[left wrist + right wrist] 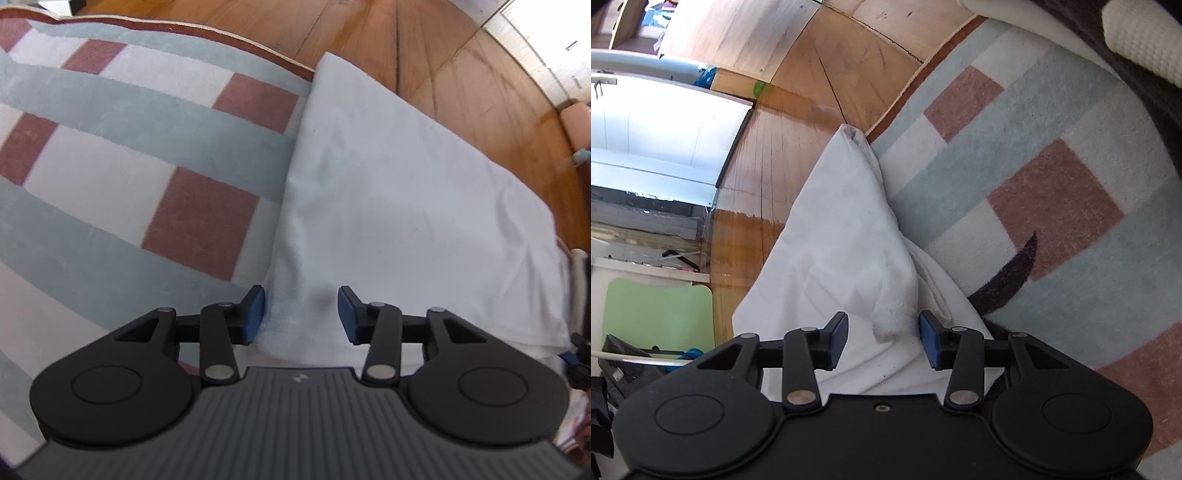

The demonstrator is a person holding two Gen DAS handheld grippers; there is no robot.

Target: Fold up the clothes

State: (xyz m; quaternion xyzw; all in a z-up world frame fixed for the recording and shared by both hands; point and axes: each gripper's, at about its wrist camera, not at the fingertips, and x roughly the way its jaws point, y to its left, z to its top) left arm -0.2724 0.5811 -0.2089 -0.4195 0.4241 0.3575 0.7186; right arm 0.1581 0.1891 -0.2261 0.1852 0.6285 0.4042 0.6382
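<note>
We observe a white cloth [406, 206], folded into a long panel, lying partly on a checked rug [129, 166] of pale blue, white and dusty red blocks and partly on the wooden floor [461, 66]. In the left wrist view, the left gripper [301, 314] stands over the near end of the cloth with its jaws parted; the blue pads [255, 317] sit to either side of the cloth's left edge, and we see no pad pressing on the fabric. In the right wrist view, the right gripper [882, 338] also has its jaws parted. A bunched corner of the white cloth [849, 240] rises between its blue pads [932, 341]; the right-hand pad lies just beside the fold, and the left-hand pad stands clear of it, so we read no grip. The cloth here runs along the edge of the rug [1052, 166], with the wooden floor [783, 147] on its other side. A dark curved mark [1008, 273] shows on the rug near the cloth.
</note>
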